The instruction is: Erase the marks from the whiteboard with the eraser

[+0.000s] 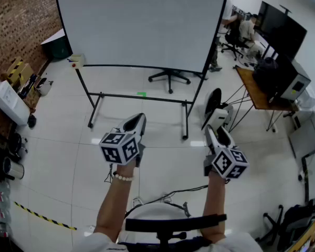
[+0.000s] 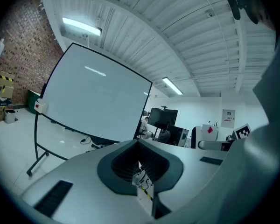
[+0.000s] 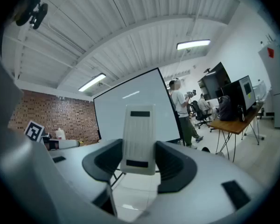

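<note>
Two tongs out in front of me, held over the white floor (image 1: 68, 177), both aimed at the whiteboard (image 1: 142, 25), which stands on its black frame ahead. Left tongs (image 1: 136, 122) are squeezed together with nothing in them, and in the left gripper view the dark pads (image 2: 119, 164) meet with only a thin slit lower down. Right tongs (image 1: 216, 133) are clamped on the eraser (image 3: 139, 141). It's a pale slab standing upright between the pads and sticking up past the tips, so it covers the middle of the board in the right gripper view. The eraser is in the air, well apart from the board. A brick wall (image 1: 16, 20) runs along my left. A wooden desk (image 1: 257, 91) with dark monitors sits off to my right, and a person (image 3: 182, 111) stands just beside the board's right edge.
</note>
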{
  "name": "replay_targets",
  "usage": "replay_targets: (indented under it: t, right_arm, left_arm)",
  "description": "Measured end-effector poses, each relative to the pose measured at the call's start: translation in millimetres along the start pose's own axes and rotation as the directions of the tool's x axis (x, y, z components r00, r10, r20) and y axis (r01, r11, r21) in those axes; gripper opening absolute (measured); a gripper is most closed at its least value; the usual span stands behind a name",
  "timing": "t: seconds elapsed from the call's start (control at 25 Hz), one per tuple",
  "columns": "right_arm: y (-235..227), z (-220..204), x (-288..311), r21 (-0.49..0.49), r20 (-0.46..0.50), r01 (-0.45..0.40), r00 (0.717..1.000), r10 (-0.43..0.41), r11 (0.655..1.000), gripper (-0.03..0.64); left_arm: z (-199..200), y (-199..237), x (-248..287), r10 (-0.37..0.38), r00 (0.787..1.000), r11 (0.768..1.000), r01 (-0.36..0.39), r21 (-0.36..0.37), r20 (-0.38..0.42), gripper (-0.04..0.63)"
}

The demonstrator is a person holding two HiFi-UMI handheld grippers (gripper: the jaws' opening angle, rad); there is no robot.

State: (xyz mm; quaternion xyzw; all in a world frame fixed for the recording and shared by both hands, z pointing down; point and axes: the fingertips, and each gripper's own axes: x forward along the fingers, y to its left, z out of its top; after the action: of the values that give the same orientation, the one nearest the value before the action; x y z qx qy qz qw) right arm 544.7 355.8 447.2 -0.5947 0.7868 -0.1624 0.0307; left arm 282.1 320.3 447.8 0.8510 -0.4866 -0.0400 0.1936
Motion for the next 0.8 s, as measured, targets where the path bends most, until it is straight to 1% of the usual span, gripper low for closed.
replay_targets:
  t: [0.36,0.64,0.8]
  right_arm:
    - [-22.4,6.0,0.9,-0.008,-0.003,-0.007,1.000,0.007,1.000,0.249]
    - [-65.8,22.0,7.6,-0.019,0.016,-0.026,1.000,0.026,0.999,0.249]
    - [-90.2,25.0,20.3,-0.038,-0.001,-0.044,0.999,0.044,0.998,0.249]
  left_arm:
    - [-2.8,-13.2,17.1,0.023,1.000,1.000,-0.023,0.006,0.000,-0.009]
    - [-4.4,-35.9,50.2,0.051,0.998,0.999,-0.051,0.010,0.027,-0.008]
    - [-11.4,-43.1,71.3,0.087,0.996,0.996,-0.087,0.008,0.021,-0.008]
